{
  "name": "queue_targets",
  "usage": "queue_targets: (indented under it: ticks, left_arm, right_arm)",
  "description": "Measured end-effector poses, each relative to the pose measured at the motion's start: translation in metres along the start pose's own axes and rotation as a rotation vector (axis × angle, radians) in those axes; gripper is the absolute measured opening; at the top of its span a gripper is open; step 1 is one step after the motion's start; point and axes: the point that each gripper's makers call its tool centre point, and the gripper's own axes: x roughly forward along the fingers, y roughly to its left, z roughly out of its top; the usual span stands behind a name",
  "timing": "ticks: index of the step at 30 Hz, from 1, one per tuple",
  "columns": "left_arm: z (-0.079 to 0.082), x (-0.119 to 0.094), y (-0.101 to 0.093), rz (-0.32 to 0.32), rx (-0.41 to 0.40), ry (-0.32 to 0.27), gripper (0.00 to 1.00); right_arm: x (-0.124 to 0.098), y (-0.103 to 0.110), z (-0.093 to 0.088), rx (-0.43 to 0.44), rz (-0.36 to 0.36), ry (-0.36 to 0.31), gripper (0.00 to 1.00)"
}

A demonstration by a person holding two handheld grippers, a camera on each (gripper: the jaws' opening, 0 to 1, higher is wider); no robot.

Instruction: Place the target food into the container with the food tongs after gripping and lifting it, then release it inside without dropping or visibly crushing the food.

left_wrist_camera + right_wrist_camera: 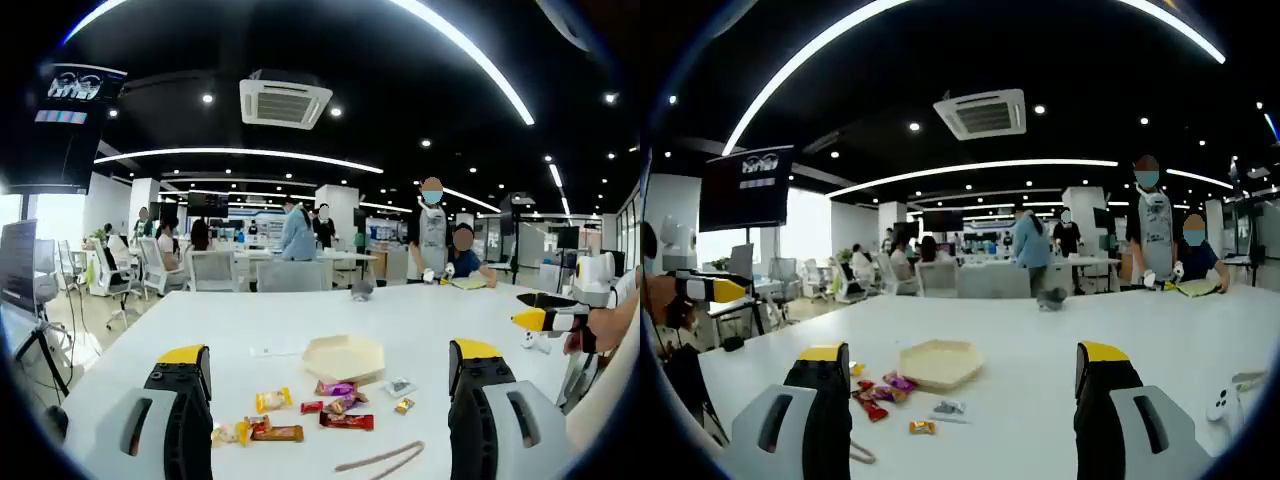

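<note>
Hovering above the white desk (pixel 330 320): left tool (pixel 330 400) and right tool (pixel 965 400) both spread apart, gripping nothing. Wrapped snacks (pixel 340 400) lie just beside the hexagonal container (pixel 345 357) (tongs (pixel 380 460) nearer camera).

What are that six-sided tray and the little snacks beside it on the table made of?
The six-sided tray looks like pale matte paperboard or pulp: beige, with no shine; thin plastic is possible. The snacks appear wrapped in glossy plastic or foil film: bright red, yellow and purple, with small glints. The table has a smooth white top, probably laminate, though the material cannot be told for sure.
</note>
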Motion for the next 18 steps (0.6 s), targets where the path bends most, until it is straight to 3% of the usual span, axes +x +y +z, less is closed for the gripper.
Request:
queue_targets:
  ticks: [18]
  left_arm:
    - [-0.0010, 0.0012, -0.0012, -0.006, 0.021, 0.014, 0.99]
  right_arm:
    - [-0.0005, 0.0017, 0.0019, 0.008, 0.011, -0.002, 0.96]
